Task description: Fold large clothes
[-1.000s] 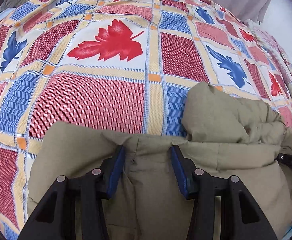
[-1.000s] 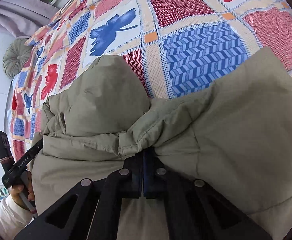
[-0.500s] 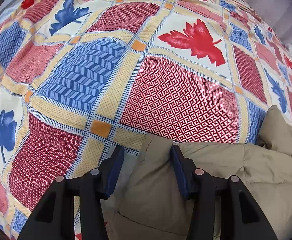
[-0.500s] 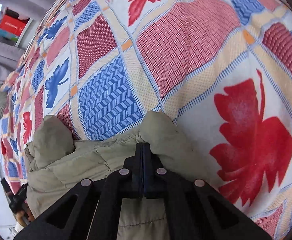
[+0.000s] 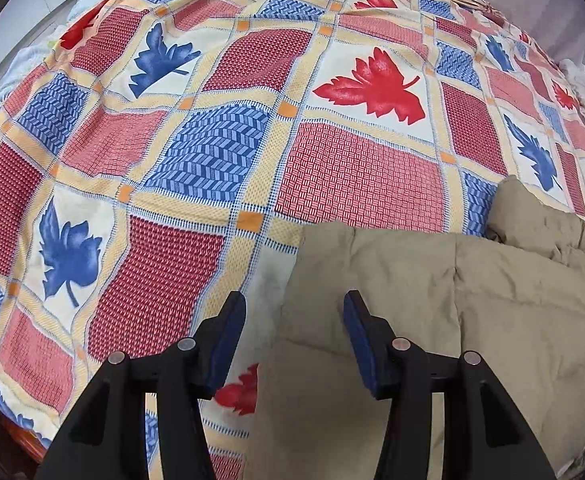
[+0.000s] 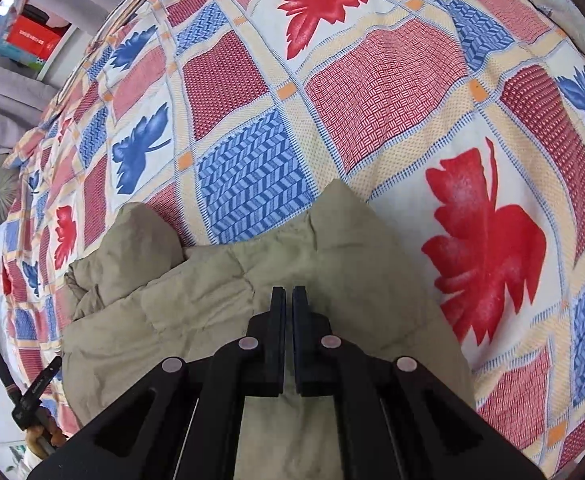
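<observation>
**Khaki padded coat across the patchwork bed, one gripper parted, one clenched**

The coat (image 5: 472, 320) was a dull khaki-olive, puffy and quilted, w/ soft stitched panels and a matte, slightly creased shell. It lay on a bedspread (image 5: 212, 160) of red, blue and cream squares printed w/ red and blue maple leaves.

In the left wrist view the left gripper (image 5: 294, 336) hung over the coat's near left edge w/ its jaws parted – the right blue pad (image 5: 356, 332) stood over khaki cloth, the left one over bare bedspread, neither pressing on the fabric. From there the coat ran off to the right of the tongs, its long axis roughly crosswise to them, ending in a bunched, raised lump at the far right.

In the right wrist view the right gripper (image 6: 288, 300) was clenched, jaws all but together. The coat (image 6: 212, 300) spread beneath and to the left of it, a pointed corner of cloth rising just ahead of the tips; whether any fabric was pinched – cannot tell. The bunched lump sat well to the left of these tongs.

At the lower left edge a hand (image 6: 38, 436) held the other tool, which bore small white lettering, too small to read. A red box (image 6: 32, 38) far upper left carried print, also illegible.
</observation>
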A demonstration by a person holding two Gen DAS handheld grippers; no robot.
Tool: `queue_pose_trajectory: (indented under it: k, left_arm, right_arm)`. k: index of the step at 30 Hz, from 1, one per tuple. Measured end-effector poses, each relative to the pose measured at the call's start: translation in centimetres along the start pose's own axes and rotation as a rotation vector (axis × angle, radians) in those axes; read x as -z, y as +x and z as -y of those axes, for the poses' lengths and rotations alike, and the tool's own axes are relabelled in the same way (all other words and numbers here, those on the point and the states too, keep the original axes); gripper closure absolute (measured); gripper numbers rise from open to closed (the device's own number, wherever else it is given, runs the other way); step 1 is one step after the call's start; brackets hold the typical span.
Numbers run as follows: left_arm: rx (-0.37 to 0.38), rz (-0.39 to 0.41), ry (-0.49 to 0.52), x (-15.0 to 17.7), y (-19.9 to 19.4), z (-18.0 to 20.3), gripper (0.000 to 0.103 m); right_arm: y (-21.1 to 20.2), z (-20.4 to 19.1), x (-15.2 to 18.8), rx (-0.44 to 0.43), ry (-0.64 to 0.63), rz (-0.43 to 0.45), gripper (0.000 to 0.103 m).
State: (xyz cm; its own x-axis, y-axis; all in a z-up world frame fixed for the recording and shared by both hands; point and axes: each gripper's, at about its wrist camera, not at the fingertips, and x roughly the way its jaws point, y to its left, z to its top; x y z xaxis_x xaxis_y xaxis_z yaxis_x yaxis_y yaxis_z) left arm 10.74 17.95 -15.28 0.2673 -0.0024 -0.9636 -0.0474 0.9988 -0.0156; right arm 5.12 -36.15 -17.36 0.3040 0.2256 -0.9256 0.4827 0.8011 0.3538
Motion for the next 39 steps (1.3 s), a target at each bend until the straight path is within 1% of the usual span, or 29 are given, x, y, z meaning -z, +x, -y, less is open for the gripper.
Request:
queue_pose_trajectory:
  k: [7, 9, 10, 11, 13, 16, 19, 20, 21, 22, 23, 24, 25, 26, 27, 30, 32, 34, 35, 36, 39]
  left_arm:
    - [0.026, -0.064, 0.043, 4.4, -2.8, 0.4, 0.051]
    - [0.036, -0.094, 0.053, 5.5, -3.0, 0.7, 0.036]
    - [0.037, -0.099, 0.057, 6.1, -3.3, 0.8, 0.017]
    - [0.037, -0.092, 0.062, 6.6, -3.7, 1.0, 0.012]
    - [0.043, -0.088, 0.076, 7.3, -4.3, 1.3, 0.012]
    - [0.055, -0.104, 0.084, 8.2, -4.8, 1.5, 0.012]
    - [0.043, -0.122, 0.102, 8.9, -5.0, 1.9, 0.012]
    - [0.042, -0.12, 0.11, 9.1, -5.1, 2.0, 0.01]
    - [0.041, -0.118, 0.12, 9.2, -5.2, 2.1, 0.003]
    - [0.036, -0.116, 0.131, 9.4, -5.4, 2.2, 0.0]
    - [0.039, -0.115, 0.14, 9.5, -5.4, 2.3, 0.0]
    - [0.045, -0.118, 0.147, 9.6, -5.5, 2.4, 0.0]
    - [0.048, -0.121, 0.15, 9.7, -5.5, 2.5, 0.0]
    - [0.049, -0.124, 0.153, 9.8, -5.5, 2.5, 0.0]
    - [0.052, -0.128, 0.155, 9.8, -5.5, 2.5, 0.0]
    - [0.057, -0.135, 0.164, 9.9, -5.3, 2.6, 0.0]
    - [0.036, -0.119, 0.181, 10.0, -5.4, 2.7, 0.0]
    - [0.012, -0.099, 0.206, 10.1, -5.5, 2.9, 0.0]
    - [0.015, -0.1, 0.21, 10.2, -5.5, 2.9, 0.0]
    - [0.021, -0.104, 0.21, 10.2, -5.4, 2.8, 0.0]
    - [0.039, -0.12, 0.203, 10.3, -5.0, 2.5, 0.0]
  right_arm:
    - [-1.8, -0.3, 4.0, -0.058, 0.035, -0.041, 0.099]
    - [-2.2, -0.3, 5.3, -0.077, 0.045, -0.059, 0.099]
    - [-2.3, -0.3, 6.1, -0.086, 0.051, -0.068, 0.099]
    - [-2.5, -0.3, 6.8, -0.092, 0.055, -0.078, 0.099]
    - [-2.7, -0.4, 8.4, -0.097, 0.066, -0.098, 0.099]
    - [-3.0, -0.6, 10.4, -0.107, 0.077, -0.118, 0.099]
    - [-3.1, -0.9, 11.8, -0.118, 0.087, -0.135, 0.099]
    - [-3.2, -1.0, 12.3, -0.12, 0.092, -0.137, 0.099]
    - [-3.2, -1.2, 12.6, -0.119, 0.093, -0.139, 0.098]
    - [-3.2, -1.3, 12.9, -0.12, 0.095, -0.14, 0.096]
    - [-3.2, -1.5, 13.0, -0.122, 0.096, -0.142, 0.088]
    - [-3.2, -1.7, 13.3, -0.125, 0.098, -0.142, 0.061]
    - [-3.3, -1.9, 13.4, -0.126, 0.099, -0.138, 0.042]
    - [-3.4, -2.1, 13.6, -0.132, 0.098, -0.128, 0.017]
    - [-3.6, -2.5, 13.7, -0.139, 0.093, -0.11, 0.016]
    - [-3.6, -3.4, 13.9, -0.139, 0.075, -0.114, 0.016]
    - [-3.5, -3.9, 14.2, -0.133, 0.068, -0.116, 0.016]
    - [-3.4, -4.5, 14.5, -0.119, 0.048, -0.115, 0.012]
    - [-3.3, -4.9, 14.7, -0.119, 0.033, -0.117, 0.002]
    - [-3.1, -5.4, 15.0, -0.123, 0.013, -0.124, 0.0]
    - [-2.7, -7.0, 15.7, -0.115, -0.048, -0.133, 0.0]
